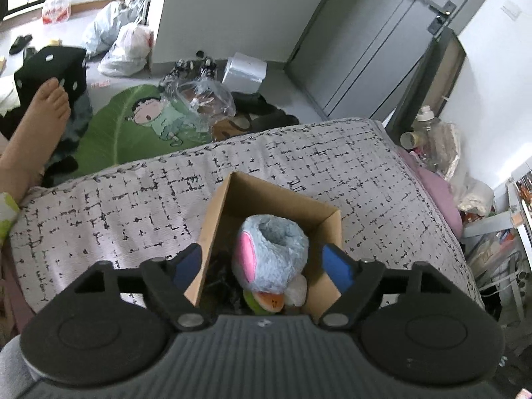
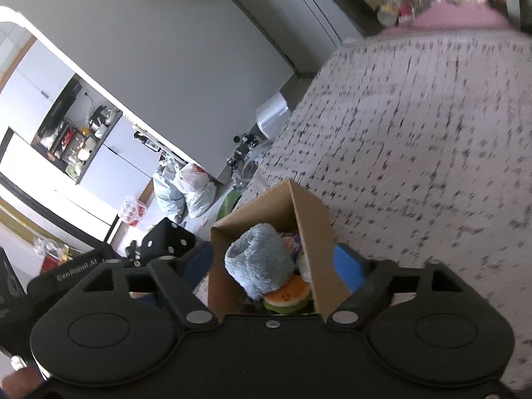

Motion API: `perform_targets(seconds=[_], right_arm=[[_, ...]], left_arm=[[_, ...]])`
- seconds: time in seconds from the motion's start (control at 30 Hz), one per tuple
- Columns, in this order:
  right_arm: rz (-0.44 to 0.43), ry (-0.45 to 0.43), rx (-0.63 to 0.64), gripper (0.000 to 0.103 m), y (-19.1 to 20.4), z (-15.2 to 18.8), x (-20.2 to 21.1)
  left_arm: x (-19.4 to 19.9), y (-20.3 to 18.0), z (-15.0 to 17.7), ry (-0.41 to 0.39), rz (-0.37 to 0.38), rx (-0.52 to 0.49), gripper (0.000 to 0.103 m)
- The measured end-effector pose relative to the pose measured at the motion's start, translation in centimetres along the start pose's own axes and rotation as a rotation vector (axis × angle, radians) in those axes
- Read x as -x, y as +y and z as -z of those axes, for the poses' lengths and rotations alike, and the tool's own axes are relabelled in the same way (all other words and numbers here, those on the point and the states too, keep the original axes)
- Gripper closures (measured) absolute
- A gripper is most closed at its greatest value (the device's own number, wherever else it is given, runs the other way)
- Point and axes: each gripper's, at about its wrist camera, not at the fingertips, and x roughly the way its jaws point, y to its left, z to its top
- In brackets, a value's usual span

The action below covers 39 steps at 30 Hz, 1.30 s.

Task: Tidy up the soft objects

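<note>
A brown cardboard box (image 1: 216,222) stands on a bed with a grey patterned cover (image 1: 133,199). Inside it sit a fluffy light-blue plush with a pink patch (image 1: 271,252), an orange and green plush (image 1: 266,301) and a white one beside it. My left gripper (image 1: 262,261) is open, its blue-padded fingers straddling the box, holding nothing. In the right wrist view the box (image 2: 312,232) holds the blue plush (image 2: 257,261) and the orange plush (image 2: 287,294). My right gripper (image 2: 274,266) is open on either side of the box, empty.
On the floor beyond the bed lie a green leaf-shaped cushion (image 1: 113,133), a black dice cushion (image 1: 53,69), plastic bags (image 1: 126,50) and shoes. A bare foot (image 1: 36,126) is at the left. Bottles and clutter (image 1: 429,136) stand at the bed's right. A grey door (image 1: 375,40) is behind.
</note>
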Motion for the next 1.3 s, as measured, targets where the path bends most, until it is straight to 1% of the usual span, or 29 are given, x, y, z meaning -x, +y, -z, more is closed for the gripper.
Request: perform_targets(seconds=[0.03, 0.17, 0.23, 0.3, 0.37, 0.5, 0.6, 0.63, 0.77, 0.9, 1.3], right_arm=[[0.01, -0.012, 0.02, 0.01, 0.1, 0.0, 0.7], [0.036, -0.036, 0.044, 0.007, 0.1, 0.1, 2.7], [0.045, -0.047, 0.05, 0.003, 0.1, 0.2, 3.6], [0.065, -0.063, 0.063, 0.0, 0.1, 0.3, 4.5], [0.084, -0.08, 0.077, 0.0, 0.1, 0.3, 5.5], [0.112, -0.101, 0.072, 0.0, -0.2, 0.4, 7.3], [0.141, -0.121, 0.079, 0.0, -0.5, 0.5, 9.0], [0.151, -0.126, 0.083, 0.0, -0.5, 0.5, 9.4], [0.186, -0.154, 0.098, 0.0, -0.7, 0.8, 11.4], [0.223, -0.171, 0.114, 0.0, -0.9, 1.2, 13.1], [0.298, -0.206, 0.164, 0.0, -1.5, 2.7, 16.7]], left_arm=[[0.4, -0.3, 0.2, -0.003, -0.003, -0.014, 0.019], [2.0, -1.4, 0.9, -0.006, -0.017, -0.069, 0.017], [2.9, -2.0, 1.5, -0.012, -0.011, -0.101, 0.01], [3.5, -2.6, 2.0, -0.019, -0.014, -0.137, 0.009], [4.1, -3.2, 2.5, -0.019, -0.013, -0.169, 0.009], [5.1, -4.0, 3.3, -0.017, -0.014, -0.196, 0.008], [6.2, -4.8, 3.8, -0.026, -0.009, -0.231, 0.002], [6.6, -5.2, 4.0, -0.033, -0.009, -0.245, 0.001], [8.1, -6.1, 5.0, -0.05, -0.001, -0.281, 0.001], [9.1, -6.4, 5.8, -0.059, 0.007, -0.295, 0.001], [11.6, -7.6, 8.4, -0.085, 0.031, -0.351, 0.001]])
